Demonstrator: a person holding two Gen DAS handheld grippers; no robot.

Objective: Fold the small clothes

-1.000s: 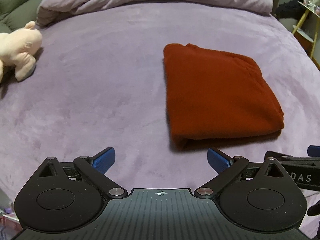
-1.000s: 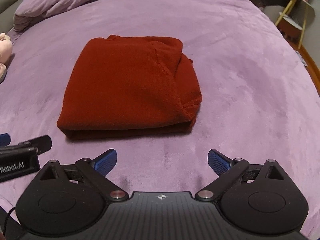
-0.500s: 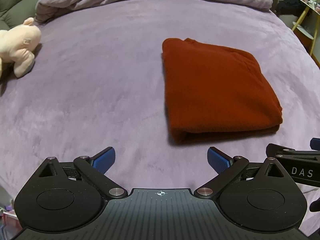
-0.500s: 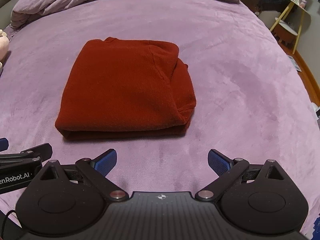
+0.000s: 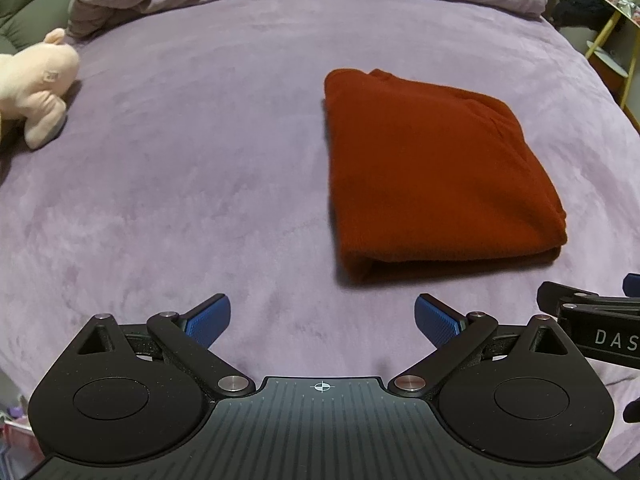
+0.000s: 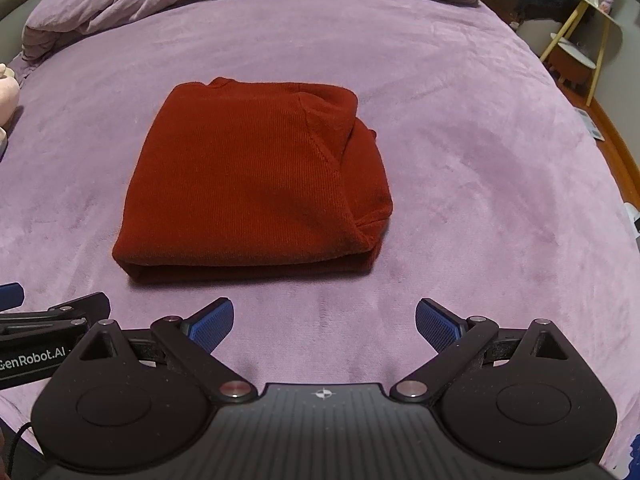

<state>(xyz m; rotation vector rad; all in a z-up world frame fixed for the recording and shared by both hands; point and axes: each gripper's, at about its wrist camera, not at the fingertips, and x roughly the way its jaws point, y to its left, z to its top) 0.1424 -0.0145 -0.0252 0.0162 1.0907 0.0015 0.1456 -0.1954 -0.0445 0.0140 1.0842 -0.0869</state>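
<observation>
Both views have drawn back slightly; the folded red garment [image 6: 256, 184] now sits higher in frame, seemingly untouched.

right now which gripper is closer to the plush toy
Left. The left gripper has the plush toy ahead to its left; the right gripper sits further right, fronting the red garment.

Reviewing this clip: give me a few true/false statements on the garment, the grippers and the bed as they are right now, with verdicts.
1. The rust-red garment lies folded on the purple bed cover. True.
2. The left gripper is clamped on the garment. False: it is open and holds nothing.
3. The right gripper is open, short of the garment. True.
4. A plush toy sits on top of the garment. False: it lies apart, far left on the bed.
</observation>
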